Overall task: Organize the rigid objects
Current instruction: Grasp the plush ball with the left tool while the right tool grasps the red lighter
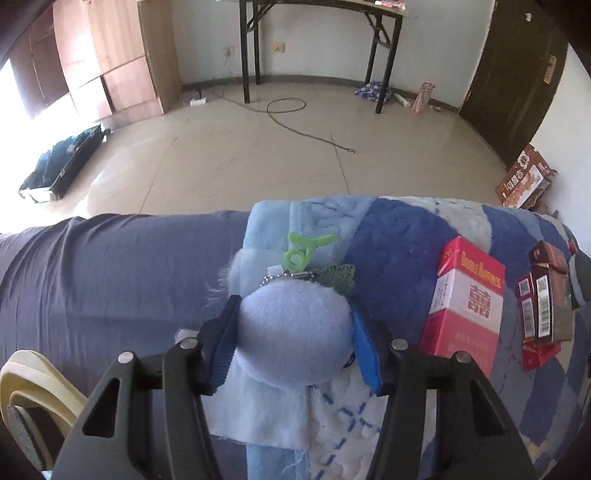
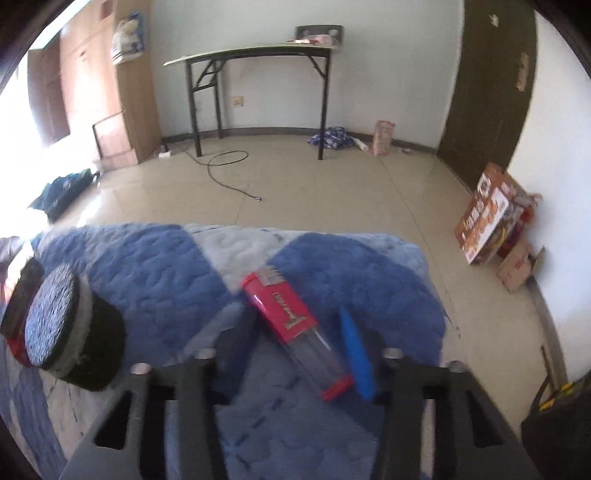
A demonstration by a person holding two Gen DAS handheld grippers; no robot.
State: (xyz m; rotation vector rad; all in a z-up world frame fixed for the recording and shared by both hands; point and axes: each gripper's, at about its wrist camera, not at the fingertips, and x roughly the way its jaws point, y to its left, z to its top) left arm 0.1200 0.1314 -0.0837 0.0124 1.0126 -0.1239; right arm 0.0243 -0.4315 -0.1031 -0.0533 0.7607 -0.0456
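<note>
Beige tile floor (image 2: 332,192), white wall (image 2: 266,74), folding table (image 2: 255,53) w/ black legs, wood cabinet (image 1: 122,55), dark door (image 2: 487,85).

Left wrist view: we look forward and slightly down along the left gripper (image 1: 293,332), from close above the blue quilt (image 1: 399,236), toward the far wall. The quilt fills the near field, the tiled floor (image 1: 258,155) lies beyond it, and only the legs of the folding table (image 1: 317,7) show at the top edge.

Right wrist view: we look the same way along the right gripper (image 2: 295,343), from a little higher and farther back, so the whole table (image 2: 258,51) shows.

Both views share the quilt (image 2: 155,266), floor (image 2: 314,184), table, the wardrobe (image 1: 122,55) (image 2: 110,92) at far left, the dark door (image 1: 517,74) (image 2: 487,92) at far right, and the cereal box (image 1: 524,177) (image 2: 487,210) by the right wall.
</note>
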